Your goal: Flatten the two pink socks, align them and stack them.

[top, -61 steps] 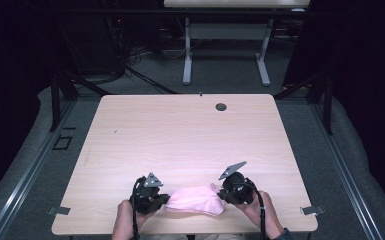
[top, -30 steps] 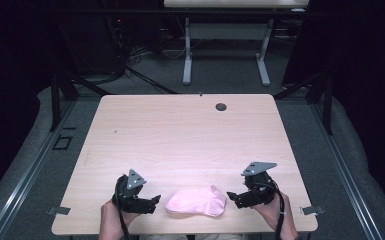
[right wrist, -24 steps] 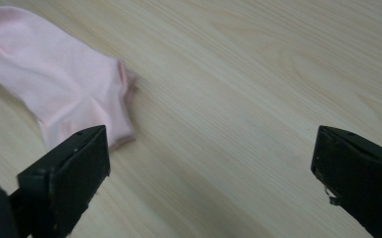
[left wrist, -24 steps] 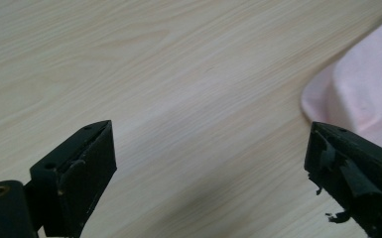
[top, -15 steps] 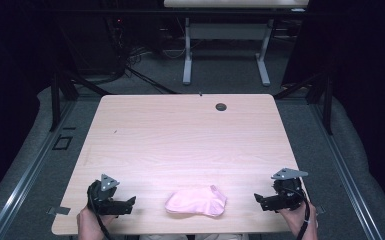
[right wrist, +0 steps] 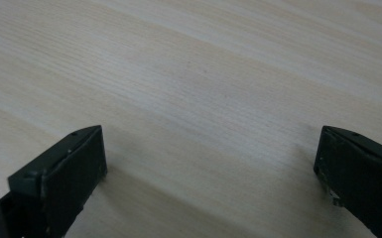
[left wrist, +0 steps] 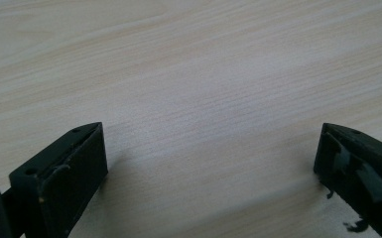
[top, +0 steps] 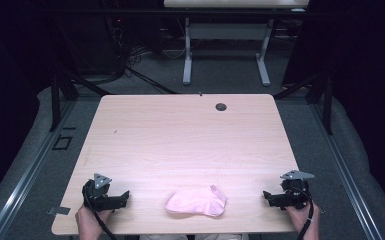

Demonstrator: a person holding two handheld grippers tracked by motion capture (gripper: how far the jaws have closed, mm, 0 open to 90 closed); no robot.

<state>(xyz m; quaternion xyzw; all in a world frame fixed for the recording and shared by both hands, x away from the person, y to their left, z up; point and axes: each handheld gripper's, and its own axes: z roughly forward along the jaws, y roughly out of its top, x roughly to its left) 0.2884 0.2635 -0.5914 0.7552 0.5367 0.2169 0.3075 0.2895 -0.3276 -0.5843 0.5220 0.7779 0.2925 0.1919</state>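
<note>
Two grippers rested at the near corners of the table in the high view, the left gripper well apart from the pink folded cloth on one side and the right gripper well apart from it on the other. The cloth lay near the front edge, about midway between them, touching neither. Its long axis ran across the table, roughly along that front edge; a small raised tip stood at its right end, so it pointed, as far as a soft bundle points at all, toward the right gripper. Judging by this, the step in hand was parking both tools away from the finished bundle, and doing it well meant keeping them low and wide of the cloth so no cable dragged over it.

In the left gripper view the jaws of that gripper stood spread wide over bare wood, with nothing between them.

In the right gripper view its own gripper was likewise spread wide above plain tabletop, empty, its tips close to the surface.
</note>
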